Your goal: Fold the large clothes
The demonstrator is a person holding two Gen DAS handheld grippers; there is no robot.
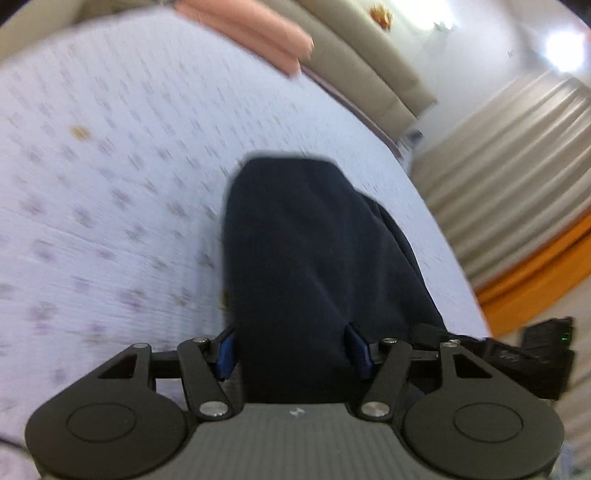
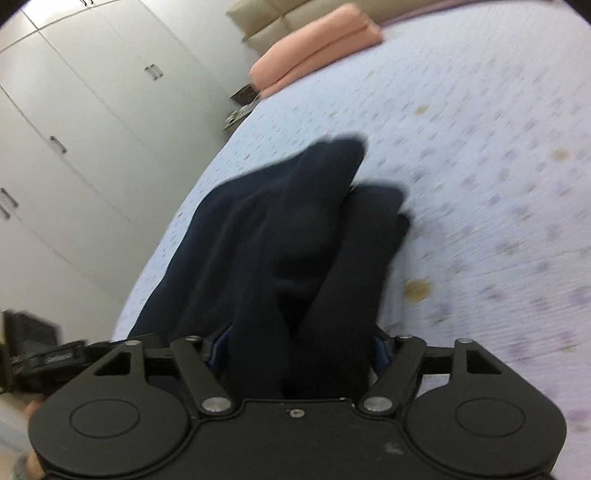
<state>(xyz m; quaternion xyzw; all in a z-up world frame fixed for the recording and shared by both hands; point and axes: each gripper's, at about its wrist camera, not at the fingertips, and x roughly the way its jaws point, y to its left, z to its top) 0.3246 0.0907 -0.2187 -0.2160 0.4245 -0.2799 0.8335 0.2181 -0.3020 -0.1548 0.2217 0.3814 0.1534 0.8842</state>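
In the left wrist view, the bedsheet [image 1: 110, 192], pale lilac with a small floral print, filled the left side, and a folded pink blanket [image 1: 255, 29] lay at its far end against a beige headboard [image 1: 369, 70]. In the middle, the dark navy garment [image 1: 295, 240] ran from the bed surface back between the blue pads of the left gripper [image 1: 293, 350]. The jaws stood fairly wide with cloth filling the gap; whether the pads pressed on it could not be told. To the right, beige curtains [image 1: 509, 158] hung beyond the bed edge, and the other gripper's black body showed at the lower right.

In the right wrist view, white wardrobe doors [image 2: 81, 122] took up the left side. The navy garment [image 2: 288, 229] lay bunched in thick folds near the bed's left edge and reached back into the right gripper [image 2: 295, 350]. Its jaws were spread wide with fabric between them, and the cloth hid most of the pads, so a grip could not be confirmed. To the right, the printed sheet [image 2: 480, 184] spread out, blurred, with the pink blanket [image 2: 317, 44] at the far end.
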